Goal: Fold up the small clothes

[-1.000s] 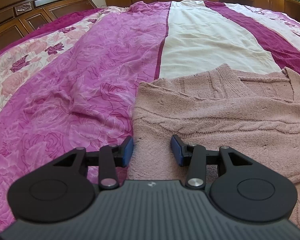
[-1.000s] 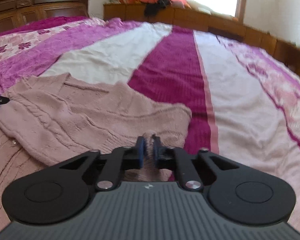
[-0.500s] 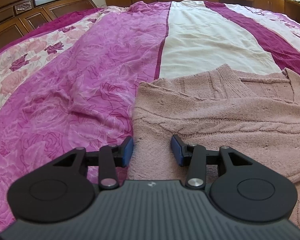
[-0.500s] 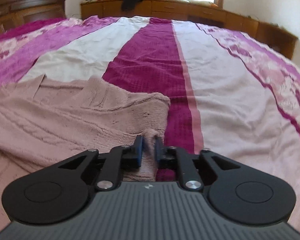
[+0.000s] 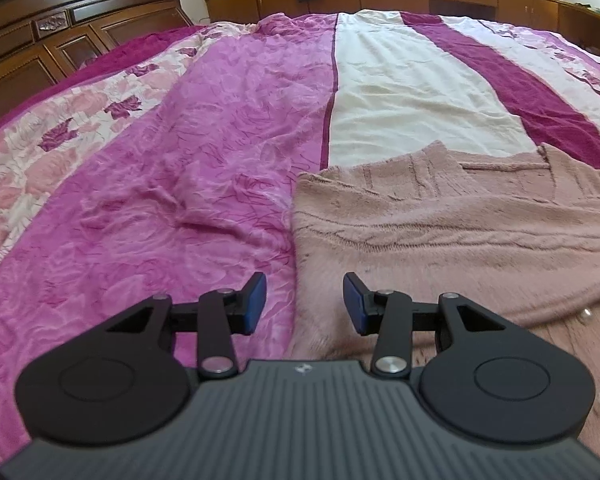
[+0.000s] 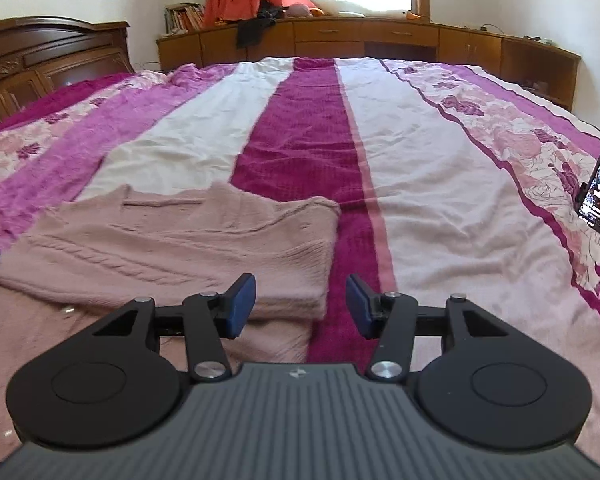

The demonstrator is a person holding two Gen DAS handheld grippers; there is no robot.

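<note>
Bedspread bears sweater between parted tongs.

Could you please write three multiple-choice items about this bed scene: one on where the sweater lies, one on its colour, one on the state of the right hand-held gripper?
1. Where does the sweater lie?
A. on the bedspread
B. on the wooden cabinets
C. on the floor

2. What colour is the sweater?
A. navy blue
B. dusty pink
C. green

3. In what state is the right hand-held gripper?
A. shut on the sweater
B. shut on nothing
C. open

Answers:
1. A, the knit lies spread over the striped cover.
2. B, both views show a pale pink knit.
3. C, its blue pads stand wide apart with nothing between them.
</note>
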